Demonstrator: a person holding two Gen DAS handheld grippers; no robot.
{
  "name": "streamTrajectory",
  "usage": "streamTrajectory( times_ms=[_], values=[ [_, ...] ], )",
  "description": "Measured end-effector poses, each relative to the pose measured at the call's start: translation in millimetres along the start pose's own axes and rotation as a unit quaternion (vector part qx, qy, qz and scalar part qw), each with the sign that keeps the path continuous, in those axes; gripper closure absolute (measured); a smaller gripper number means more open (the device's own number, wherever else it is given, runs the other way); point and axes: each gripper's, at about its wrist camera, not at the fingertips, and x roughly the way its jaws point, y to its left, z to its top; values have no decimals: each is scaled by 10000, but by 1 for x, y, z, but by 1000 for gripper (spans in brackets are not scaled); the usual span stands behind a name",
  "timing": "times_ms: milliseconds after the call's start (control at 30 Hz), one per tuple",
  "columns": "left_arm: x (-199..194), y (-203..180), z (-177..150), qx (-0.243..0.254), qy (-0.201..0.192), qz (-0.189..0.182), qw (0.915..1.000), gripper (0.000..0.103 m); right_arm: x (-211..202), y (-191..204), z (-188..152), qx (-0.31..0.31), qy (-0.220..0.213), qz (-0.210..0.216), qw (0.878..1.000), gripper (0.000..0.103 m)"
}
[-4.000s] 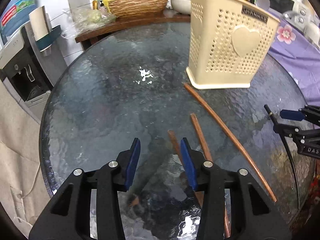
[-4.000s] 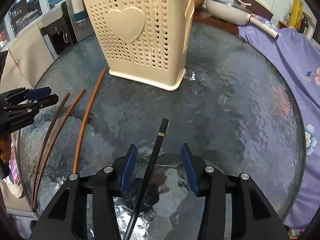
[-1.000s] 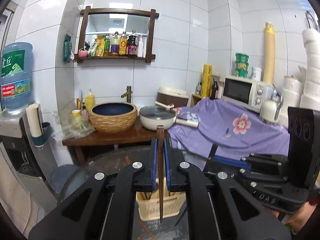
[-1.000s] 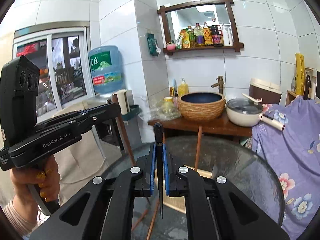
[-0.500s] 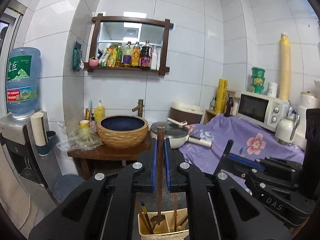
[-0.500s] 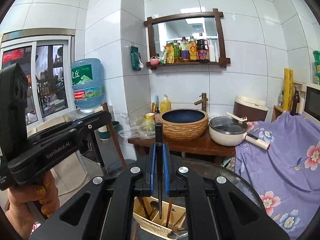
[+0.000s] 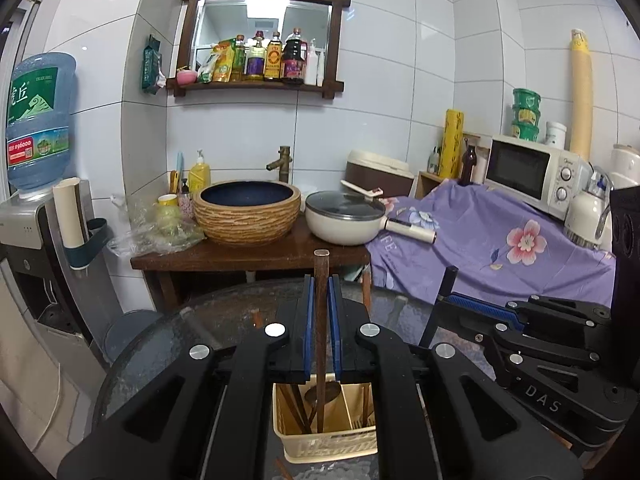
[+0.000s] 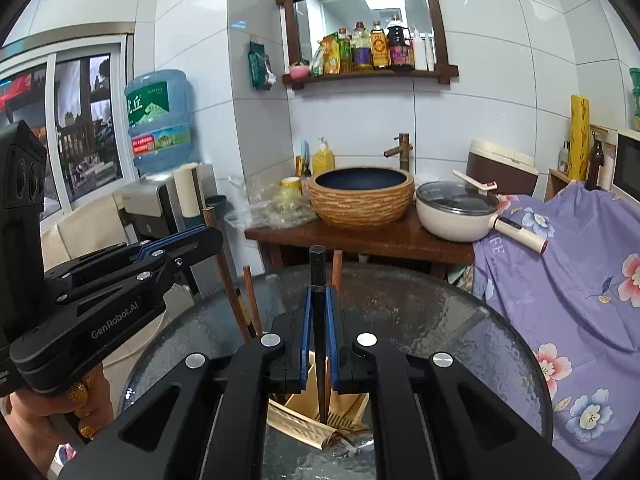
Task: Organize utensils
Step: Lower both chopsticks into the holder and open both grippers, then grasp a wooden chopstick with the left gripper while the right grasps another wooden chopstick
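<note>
- Between the left claw's (image 7: 321, 320) blue pads, a brown chopstick (image 7: 321, 312) is pinched upright, its tip inside the cream basket (image 7: 332, 446).
- The right claw (image 8: 319, 320) pinches a black chopstick (image 8: 318, 304) over the same basket (image 8: 308, 420) on the glass surface (image 8: 460, 340).

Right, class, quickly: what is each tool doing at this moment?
Left tool: closed on a brown chopstick, upright over the cream basket.
Right tool: closed on a black chopstick.
</note>
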Motion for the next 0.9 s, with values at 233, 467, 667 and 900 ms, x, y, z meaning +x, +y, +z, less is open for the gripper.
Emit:
streamTrajectory(
  times_ms=[233, 467, 667, 900],
  values=[
    [14, 1, -23, -48, 234, 47, 9997, 95, 13, 1, -14, -22, 222, -71, 9997, 96],
    [27, 6, -40, -122, 474, 40, 9988, 95, 16, -1, -21, -64, 245, -169, 9995, 96],
    [16, 9, -42, -87, 436, -46, 9990, 65, 2, 2, -22, -163, 15, -228, 9996, 51],
    [-33, 27, -55, -34, -44, 282, 9996, 8, -41, 13, -33, -395, -383, -398, 9977, 43]
  ],
)
